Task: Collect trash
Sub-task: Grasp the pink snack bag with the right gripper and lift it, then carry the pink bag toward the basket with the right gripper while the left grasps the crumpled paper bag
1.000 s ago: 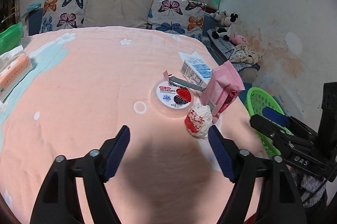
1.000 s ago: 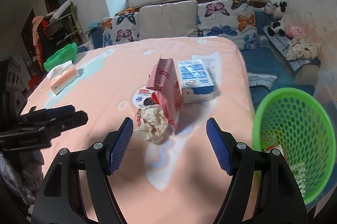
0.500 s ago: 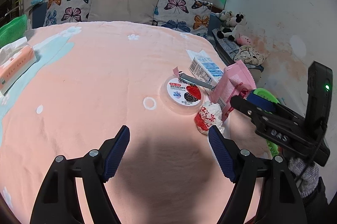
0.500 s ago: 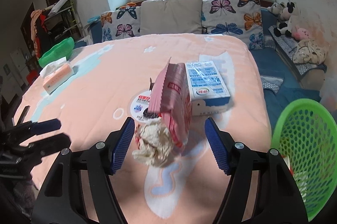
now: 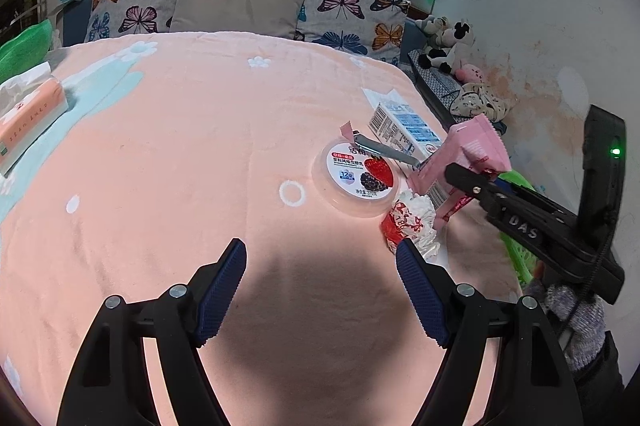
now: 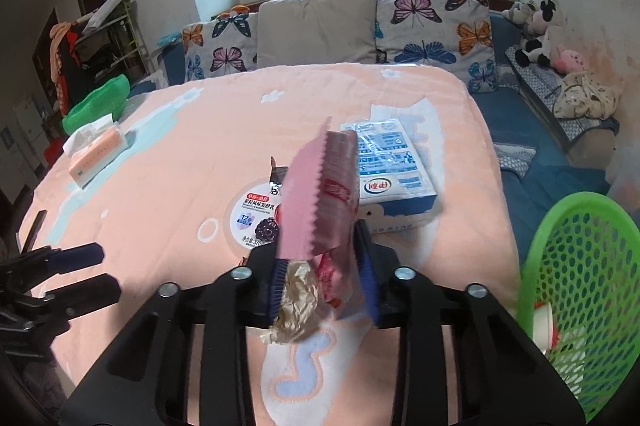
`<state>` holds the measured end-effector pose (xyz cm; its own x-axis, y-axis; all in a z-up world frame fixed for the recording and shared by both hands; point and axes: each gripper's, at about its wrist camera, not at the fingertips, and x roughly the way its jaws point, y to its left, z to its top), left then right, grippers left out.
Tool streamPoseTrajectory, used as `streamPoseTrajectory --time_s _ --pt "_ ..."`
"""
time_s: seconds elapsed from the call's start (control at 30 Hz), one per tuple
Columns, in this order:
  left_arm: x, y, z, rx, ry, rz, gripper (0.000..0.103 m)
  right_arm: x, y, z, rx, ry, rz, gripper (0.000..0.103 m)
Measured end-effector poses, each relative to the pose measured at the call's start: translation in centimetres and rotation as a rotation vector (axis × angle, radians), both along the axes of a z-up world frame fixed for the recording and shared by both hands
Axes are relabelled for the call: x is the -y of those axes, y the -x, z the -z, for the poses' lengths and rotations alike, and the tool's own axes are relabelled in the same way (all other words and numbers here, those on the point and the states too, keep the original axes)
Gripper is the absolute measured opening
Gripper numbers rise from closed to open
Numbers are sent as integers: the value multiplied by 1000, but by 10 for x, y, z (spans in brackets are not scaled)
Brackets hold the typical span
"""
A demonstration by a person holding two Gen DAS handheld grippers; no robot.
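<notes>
Right claw clamped on pink bag; left claw wide, empty.

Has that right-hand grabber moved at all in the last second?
Yes. In the left wrist view the right gripper has come in from beside the green basket to the pink bag, and it is shut on it.
</notes>
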<state>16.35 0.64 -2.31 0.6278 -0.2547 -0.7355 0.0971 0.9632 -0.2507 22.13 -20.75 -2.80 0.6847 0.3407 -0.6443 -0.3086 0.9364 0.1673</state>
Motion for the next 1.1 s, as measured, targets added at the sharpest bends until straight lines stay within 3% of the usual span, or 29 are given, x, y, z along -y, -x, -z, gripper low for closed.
streamPoseTrajectory --time_s 0.67,1.1 --pt "65 -27 22 -25 -55 136 75 59 61 -25 51 -50 46 28" --pt "92 -57 37 -40 -93 154 74 98 87 -31 72 -47 126 28"
